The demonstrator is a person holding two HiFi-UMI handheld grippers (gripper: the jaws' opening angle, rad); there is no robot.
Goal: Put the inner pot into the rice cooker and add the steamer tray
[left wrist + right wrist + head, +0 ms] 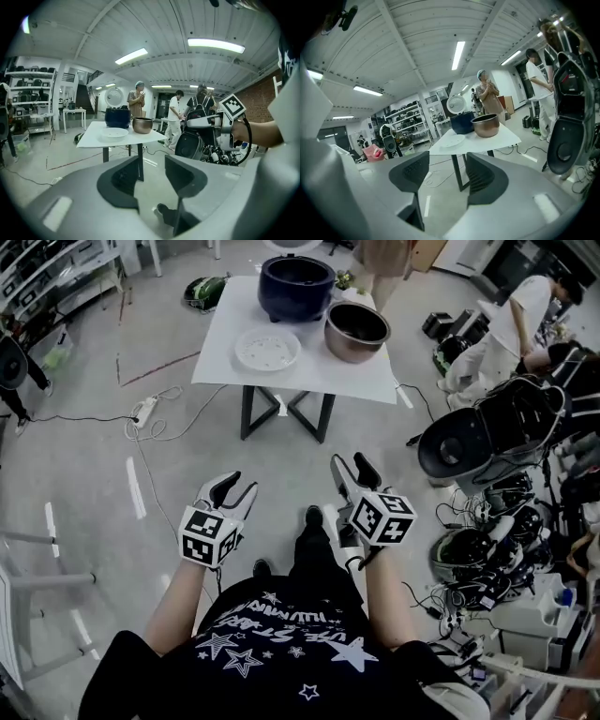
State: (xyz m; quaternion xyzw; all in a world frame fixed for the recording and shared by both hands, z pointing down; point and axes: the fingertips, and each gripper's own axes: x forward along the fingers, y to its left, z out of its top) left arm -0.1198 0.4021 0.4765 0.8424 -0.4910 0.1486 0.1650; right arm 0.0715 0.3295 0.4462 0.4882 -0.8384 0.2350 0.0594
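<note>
- Upper centre of frame: dark blue round rice cooker (296,285), copper metal inner pot (356,331), white round steamer tray (267,348) on white table (309,376).
- Lower centre: left gripper (236,486), right gripper (351,465), jaws apart, empty.

The inner pot (356,331), by the table's right edge, looks like coppery metal with a soft brushed sheen. The rice cooker (296,287) at the far edge has a glossy dark blue shell. The steamer tray (267,348), towards the left edge, is matt white, seemingly plastic. The table (309,376) top is smooth matt white. The left gripper (236,486) and right gripper (350,465) have pale grey matt shells; the right one's pads (480,177) are black and ribbed. The floor (187,474) is smooth grey.
</note>
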